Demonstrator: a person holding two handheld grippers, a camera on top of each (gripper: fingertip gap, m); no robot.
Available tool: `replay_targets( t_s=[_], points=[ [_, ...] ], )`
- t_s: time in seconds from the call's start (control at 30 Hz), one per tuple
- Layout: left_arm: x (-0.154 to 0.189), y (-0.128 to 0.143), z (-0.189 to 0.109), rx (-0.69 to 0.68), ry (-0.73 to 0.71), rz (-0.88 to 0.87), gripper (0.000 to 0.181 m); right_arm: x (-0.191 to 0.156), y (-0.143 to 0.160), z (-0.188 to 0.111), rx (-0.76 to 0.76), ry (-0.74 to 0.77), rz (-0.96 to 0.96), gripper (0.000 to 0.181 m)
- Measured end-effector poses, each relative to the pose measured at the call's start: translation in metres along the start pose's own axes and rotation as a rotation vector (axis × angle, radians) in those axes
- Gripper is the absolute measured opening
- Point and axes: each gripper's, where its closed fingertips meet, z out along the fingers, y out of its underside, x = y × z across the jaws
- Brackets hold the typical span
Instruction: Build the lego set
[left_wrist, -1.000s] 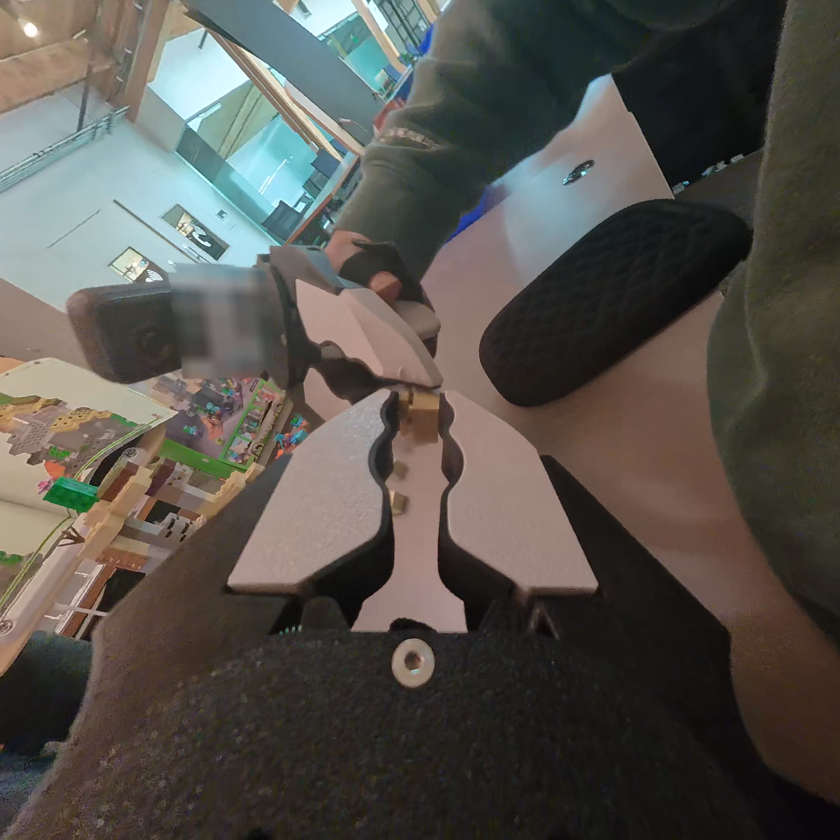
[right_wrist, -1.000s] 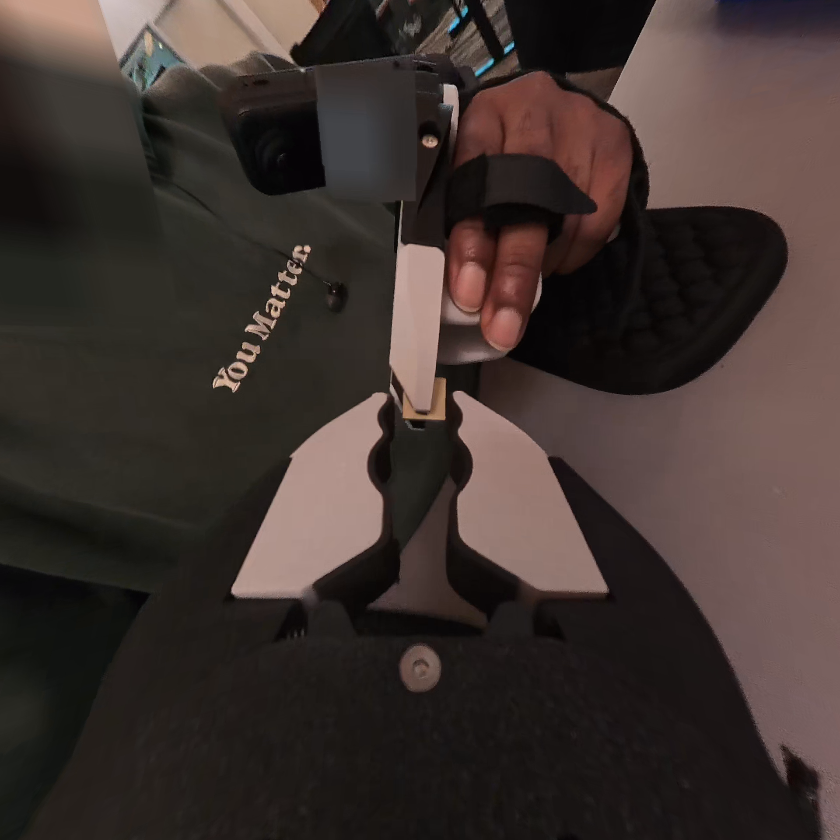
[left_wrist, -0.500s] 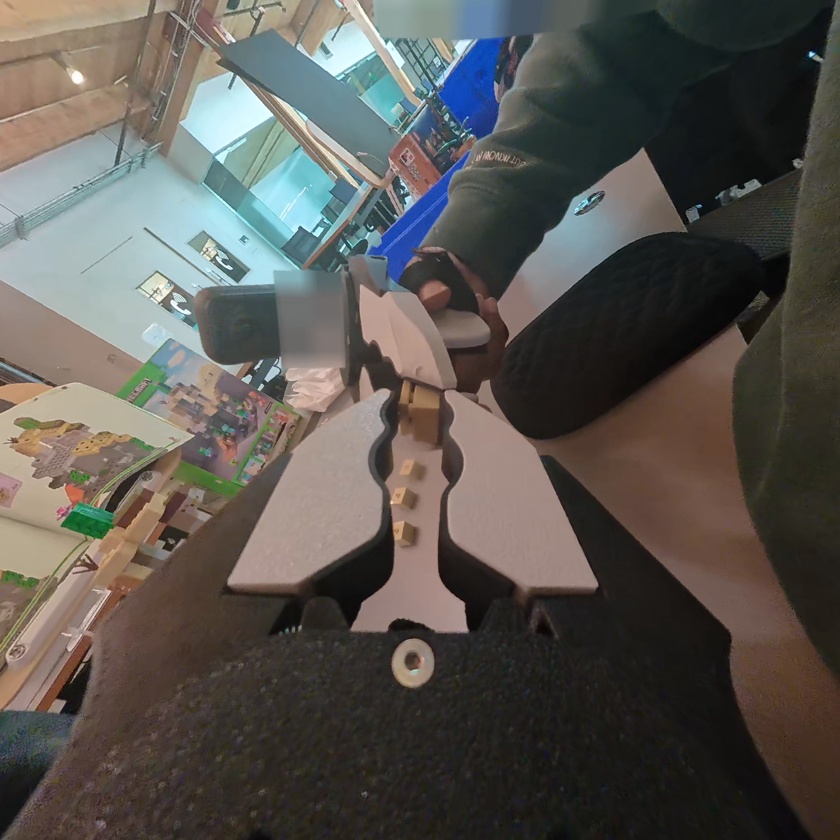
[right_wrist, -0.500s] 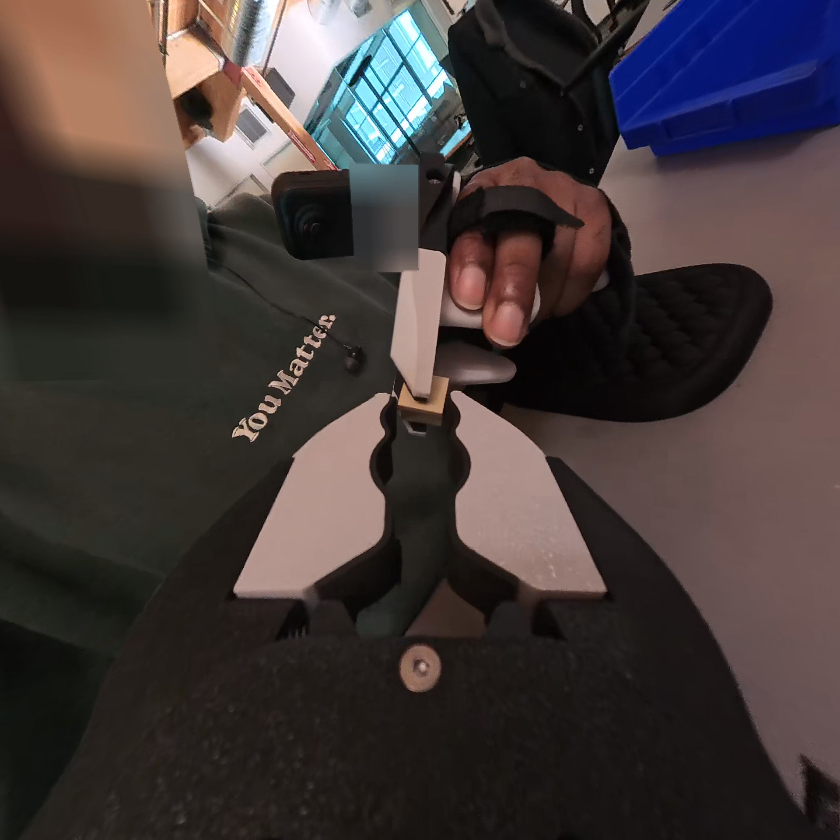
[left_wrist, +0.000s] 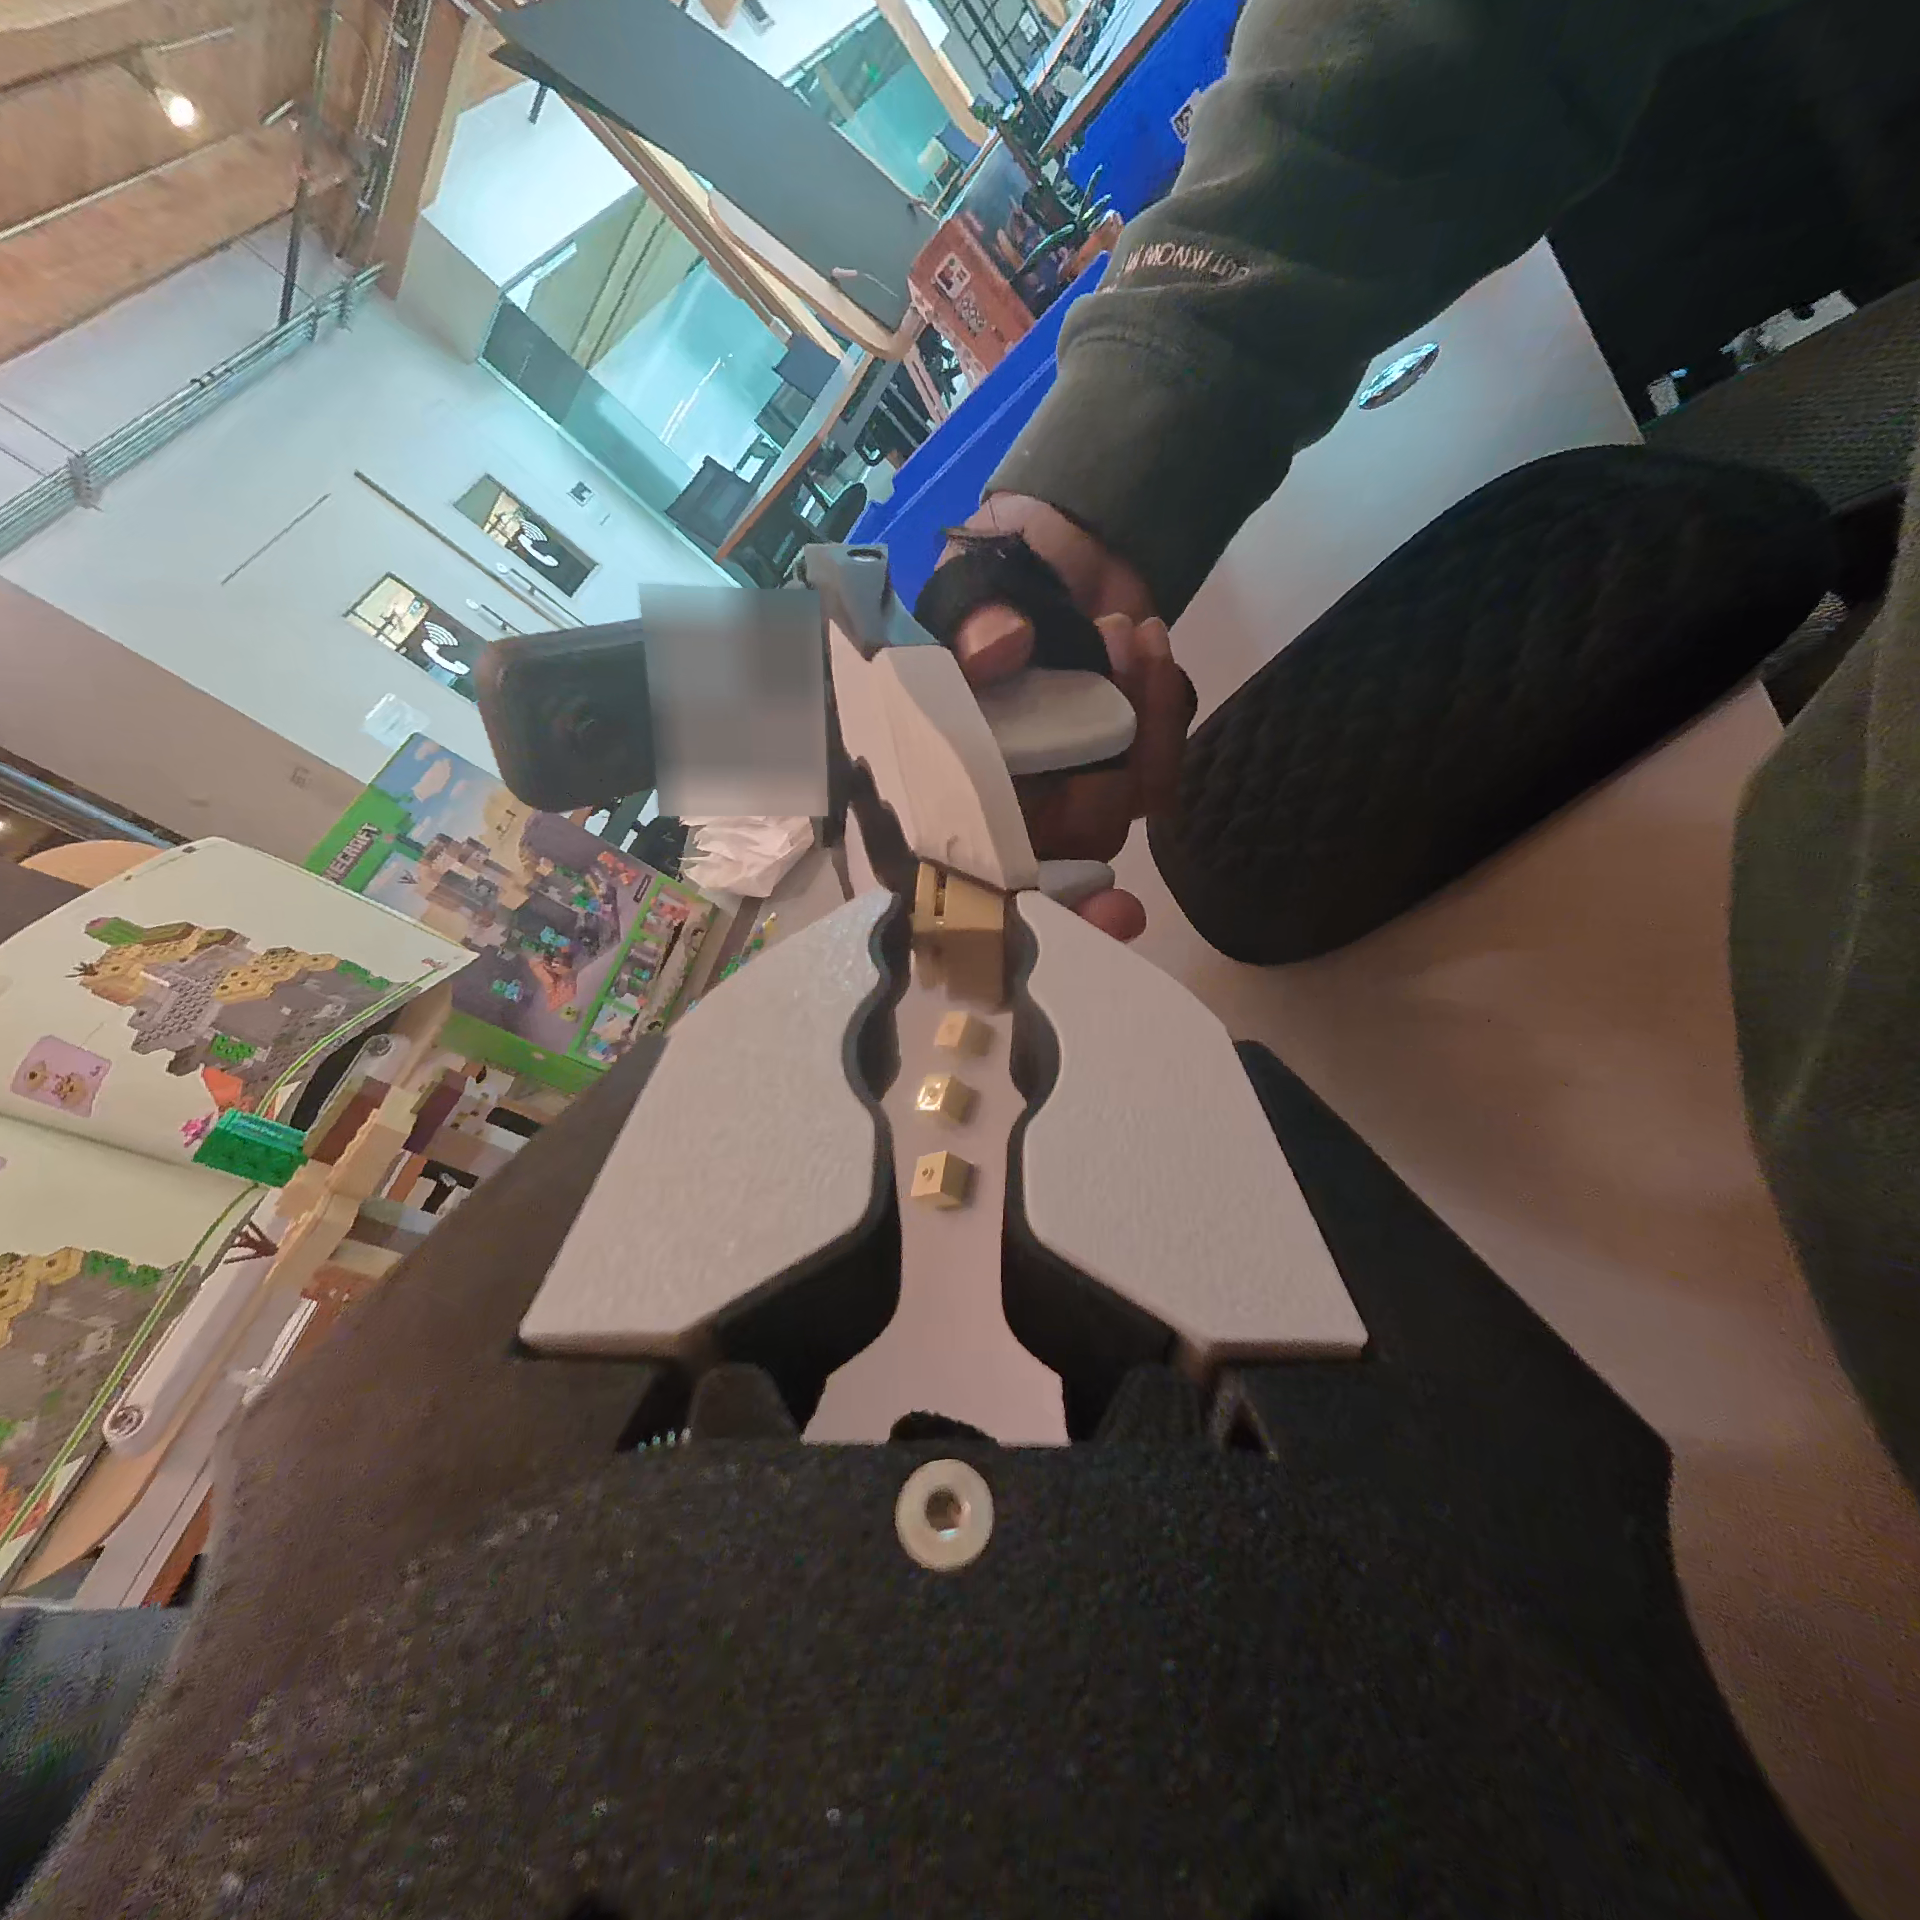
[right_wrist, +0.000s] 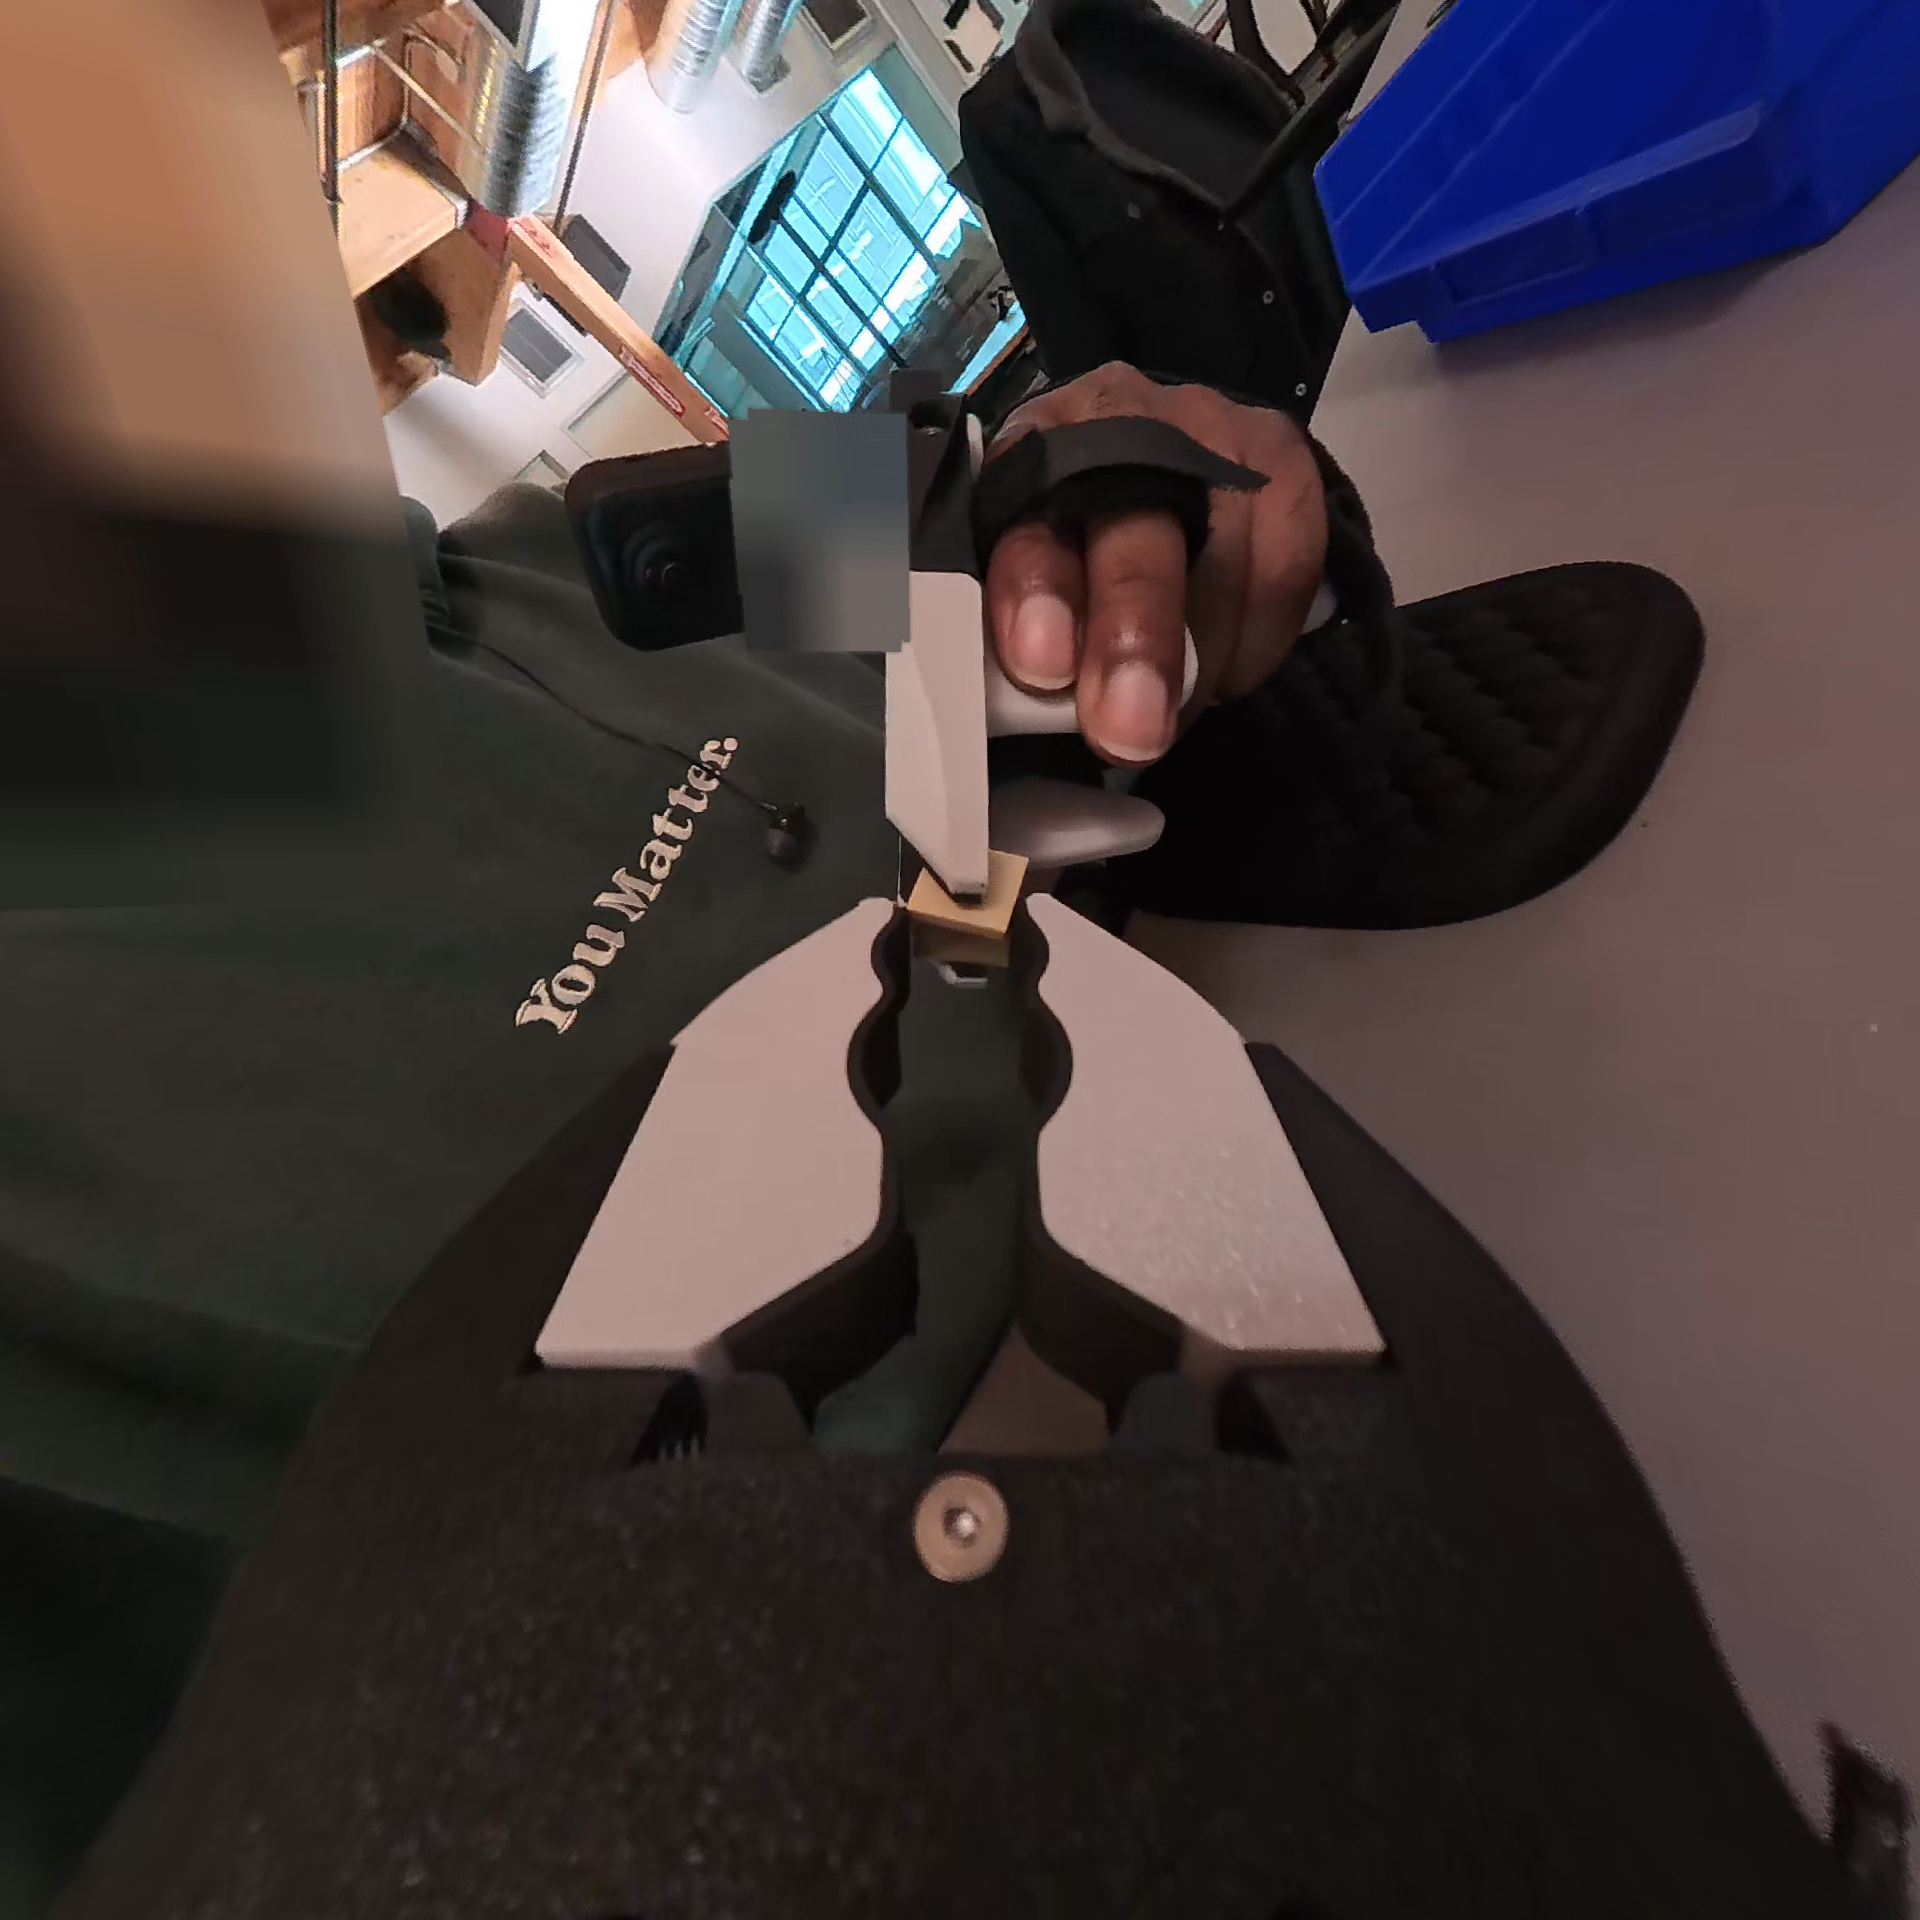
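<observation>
Left wrist view: both hand-held grippers pinch 1 tan brick (left_wrist: 961, 935).

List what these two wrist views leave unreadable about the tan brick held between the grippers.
- Tan brick, left wrist view: far end hidden behind the right gripper.
- Tan brick, right wrist view: the left gripper's finger covers its middle.
- Whether it is one brick or two joined: too small.

Both views are quite bright and mostly sharp. Light comes from a ceiling lamp (left_wrist: 179, 107) at far left and from large windows (right_wrist: 831, 270) far away, which look a little overexposed. The wide lens bends straight lines near the edges. Soft shadows lie on the table (left_wrist: 1455, 1091). The near left of the right wrist view is blurred.
</observation>
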Motion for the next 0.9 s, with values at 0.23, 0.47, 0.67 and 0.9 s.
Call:
replay_targets(
  t_s=[0.23,0.47,0.67,0.9],
  points=[
    [-0.002,0.001,-0.003,0.008,-0.006,-0.034,0.016,0.003,-0.008,-0.004,0.079,0.037,0.011,0.024],
    [0.0,0.001,-0.001,0.018,-0.01,-0.029,0.016,0.001,-0.012,-0.004,0.137,0.007,0.022,0.018],
    [0.003,-0.003,0.0,0.051,0.003,-0.025,0.017,-0.004,-0.01,0.0,0.142,-0.057,0.035,0.017],
    [0.002,-0.005,0.001,0.052,0.003,-0.03,0.017,-0.006,-0.012,0.003,0.116,-0.067,0.002,0.017]
  ],
)
